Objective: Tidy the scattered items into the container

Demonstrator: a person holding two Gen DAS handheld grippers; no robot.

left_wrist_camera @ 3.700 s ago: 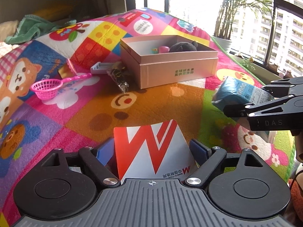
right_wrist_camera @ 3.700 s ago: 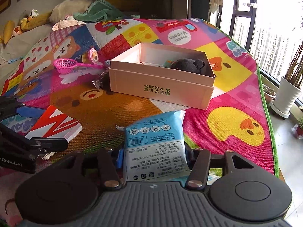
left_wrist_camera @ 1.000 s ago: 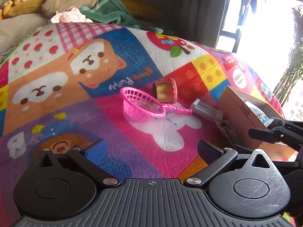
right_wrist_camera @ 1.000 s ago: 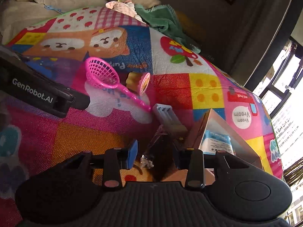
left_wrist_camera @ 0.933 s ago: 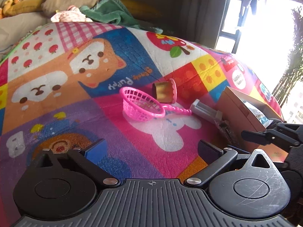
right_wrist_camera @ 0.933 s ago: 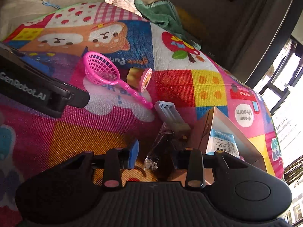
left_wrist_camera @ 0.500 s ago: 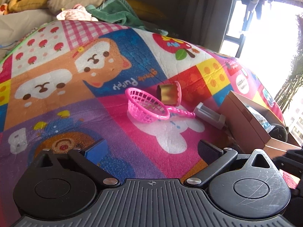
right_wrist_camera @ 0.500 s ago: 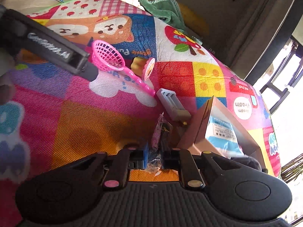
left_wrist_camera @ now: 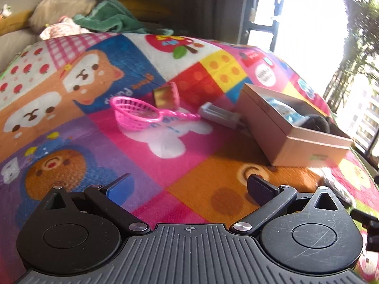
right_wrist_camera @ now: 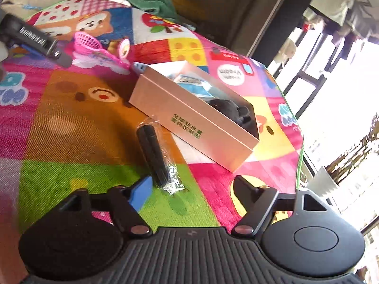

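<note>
Black and blue-padded, my right gripper [right_wrist_camera: 193, 189] stands wide apart, holding nothing. Just ahead of it, between the fingers and slightly toward the left one, a dark bundle in a clear plastic bag [right_wrist_camera: 157, 158] lies on the colourful play mat [right_wrist_camera: 71, 127]. What the bag contains I cannot make out for certain. Beyond it, near but not touching, sits the open cardboard box [right_wrist_camera: 189, 120], already holding a blue packet [right_wrist_camera: 191, 84] and a dark plush toy [right_wrist_camera: 231, 111].

My left gripper [left_wrist_camera: 189, 185] is also spread wide and empty, hovering over the mat. Well ahead of it lie a pink toy strainer [left_wrist_camera: 137, 116], a small gold-and-pink cup [left_wrist_camera: 165, 94] on its side just behind, and a grey rectangular piece [left_wrist_camera: 219, 116] close beside the box.

I judge the tidying roughly half done: two items boxed, four still scattered.
</note>
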